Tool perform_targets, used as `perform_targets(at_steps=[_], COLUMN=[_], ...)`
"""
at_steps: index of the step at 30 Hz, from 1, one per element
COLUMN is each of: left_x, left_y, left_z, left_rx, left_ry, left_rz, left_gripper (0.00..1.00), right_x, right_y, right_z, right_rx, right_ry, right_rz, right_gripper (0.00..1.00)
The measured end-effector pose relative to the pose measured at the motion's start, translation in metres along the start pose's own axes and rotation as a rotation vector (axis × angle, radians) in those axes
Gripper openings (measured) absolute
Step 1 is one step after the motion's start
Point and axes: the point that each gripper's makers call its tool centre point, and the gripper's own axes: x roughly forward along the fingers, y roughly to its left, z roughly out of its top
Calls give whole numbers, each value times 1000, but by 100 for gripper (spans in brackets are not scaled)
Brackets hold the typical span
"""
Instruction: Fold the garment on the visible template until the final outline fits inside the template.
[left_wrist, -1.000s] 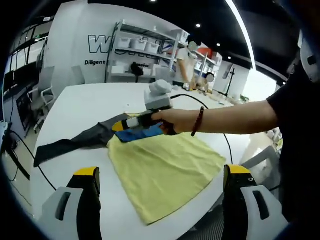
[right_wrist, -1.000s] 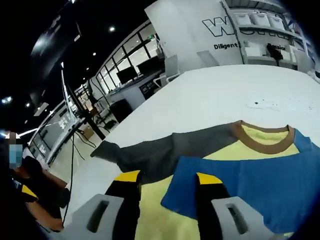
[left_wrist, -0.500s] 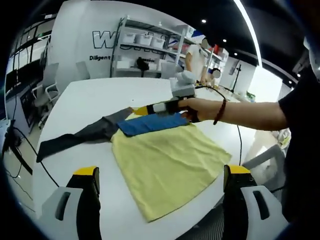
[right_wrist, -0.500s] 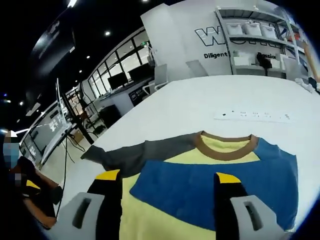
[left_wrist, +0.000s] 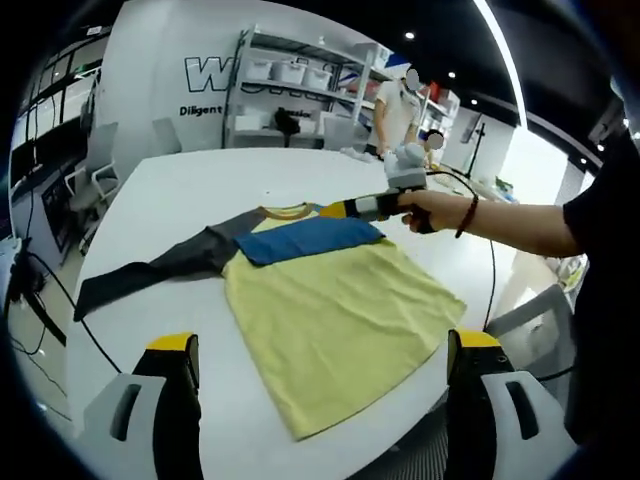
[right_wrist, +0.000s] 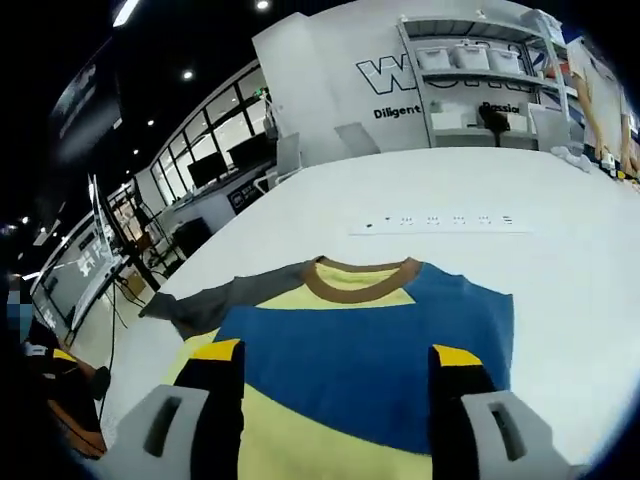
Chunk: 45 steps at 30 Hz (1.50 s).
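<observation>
The garment lies flat on the white table (left_wrist: 170, 200): yellow body (left_wrist: 330, 310), brown collar (left_wrist: 285, 211), a blue sleeve (left_wrist: 305, 238) folded across the chest, a grey sleeve (left_wrist: 150, 272) stretched out to the left. My left gripper (left_wrist: 322, 343) hovers open over the near hem, touching nothing. A hand holds my right gripper (left_wrist: 340, 210) at the blue sleeve's far end. In the right gripper view that gripper (right_wrist: 335, 352) stands open above the blue sleeve (right_wrist: 370, 340), with the collar (right_wrist: 362, 280) and grey sleeve (right_wrist: 215, 300) beyond.
A white power strip (right_wrist: 440, 222) lies on the table behind the collar. The person's forearm (left_wrist: 510, 225) reaches in from the right. Shelves with bins (left_wrist: 290, 80) and standing people (left_wrist: 400, 100) are at the back. Cables (left_wrist: 40, 330) hang off the table's left edge.
The right gripper carried the blue sleeve across the chest, opened, let it go and drew back to the right. The sleeve now lies flat. My left gripper held still.
</observation>
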Motion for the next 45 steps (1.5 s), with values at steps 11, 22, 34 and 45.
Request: perform_targets(at_steps=[11,22,34,45], left_x=[-1,-2,-4,-4], left_y=[4,8,10,15], left_z=[-5,-6,-11,-13], left_rx=[-6,5,-14,-19], left_ry=[16,14,13,22], left_rz=[18,28,39,58], left_gripper=[99,99,99,99], right_x=[-45,-67,-63,-59], right_y=[-49,-84,-87,-90], right_z=[-24,-50,-66,-66], right_rx=[10,100,111,41], right_ry=[17,28,65,60], right_rz=[-136,-280,-305,-308], right_gripper=[68,27,6,0])
